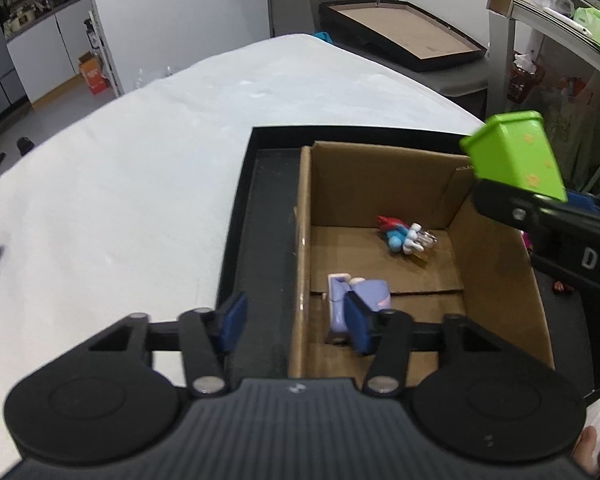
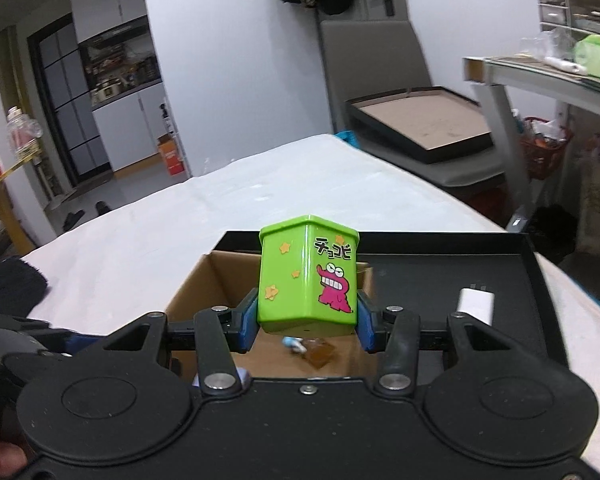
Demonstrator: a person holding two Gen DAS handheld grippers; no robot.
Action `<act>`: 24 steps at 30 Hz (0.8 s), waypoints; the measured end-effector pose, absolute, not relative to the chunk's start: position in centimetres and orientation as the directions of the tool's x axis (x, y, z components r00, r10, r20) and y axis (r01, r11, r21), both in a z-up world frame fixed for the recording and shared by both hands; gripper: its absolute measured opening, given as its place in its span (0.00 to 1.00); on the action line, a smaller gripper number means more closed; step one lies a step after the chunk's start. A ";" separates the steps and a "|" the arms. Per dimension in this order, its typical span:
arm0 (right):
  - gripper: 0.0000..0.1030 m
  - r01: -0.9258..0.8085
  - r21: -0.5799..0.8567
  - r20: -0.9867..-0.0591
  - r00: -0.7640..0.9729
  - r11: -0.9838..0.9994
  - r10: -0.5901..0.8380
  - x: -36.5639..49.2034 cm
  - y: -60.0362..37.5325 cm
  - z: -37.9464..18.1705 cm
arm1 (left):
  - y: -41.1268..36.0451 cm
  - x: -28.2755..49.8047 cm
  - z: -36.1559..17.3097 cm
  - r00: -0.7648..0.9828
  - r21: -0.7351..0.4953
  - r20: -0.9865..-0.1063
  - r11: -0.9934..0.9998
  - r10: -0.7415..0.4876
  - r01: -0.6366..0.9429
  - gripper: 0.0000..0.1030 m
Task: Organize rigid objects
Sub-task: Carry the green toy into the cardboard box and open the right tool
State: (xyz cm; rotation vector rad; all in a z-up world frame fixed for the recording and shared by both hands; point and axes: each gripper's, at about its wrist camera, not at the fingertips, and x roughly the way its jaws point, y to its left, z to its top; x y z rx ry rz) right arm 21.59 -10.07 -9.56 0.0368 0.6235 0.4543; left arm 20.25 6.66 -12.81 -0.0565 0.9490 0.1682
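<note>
- Holding the green tin point(image 2: 308, 276) is the right gripper point(image 2: 306, 326); its jaws are clamped on the tin's lower side walls, with the lid end pointing away from the jaws.
- The tin is carried in the air over the cardboard box point(image 1: 496, 264), which sits inside a black tray point(image 1: 256, 216) on the white-covered table point(image 1: 140, 184).
- The left gripper point(image 1: 296, 322) is seen with jaws apart and nothing between them; the near box wall lies between its fingers.
- A lilac toy point(image 1: 346, 296) rests on the box floor just ahead of the left jaws, partly behind one blue pad. A small red, blue and white toy point(image 1: 404, 238) lies farther ahead, near the back wall.
- A white adapter-like block point(image 2: 476, 306) lies in the tray, right of the right jaws.
- The tin is judged rigid, light and smooth-walled, so slippage is possible; flat opposite faces are the recommended grip points.
- Release is best made low over bare box floor, clear of both toys.
</note>
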 end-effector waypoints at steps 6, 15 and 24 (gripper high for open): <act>0.45 -0.446 0.207 -0.579 0.661 0.871 0.477 22.0 -8.5 -10.0 | 7.3 20.1 -13.5 0.575 -0.013 -0.814 0.986 0.084 -0.163 0.21; 0.45 -0.435 0.274 -0.622 0.600 0.858 0.503 22.5 -6.9 -11.0 | 8.2 19.6 -13.6 0.599 -0.084 -0.800 0.984 0.028 -0.158 0.09; 0.48 -0.422 0.344 -0.638 0.550 0.839 0.539 22.6 -5.6 -11.5 | 8.9 19.8 -13.9 0.601 -0.104 -0.800 0.983 0.008 -0.151 0.09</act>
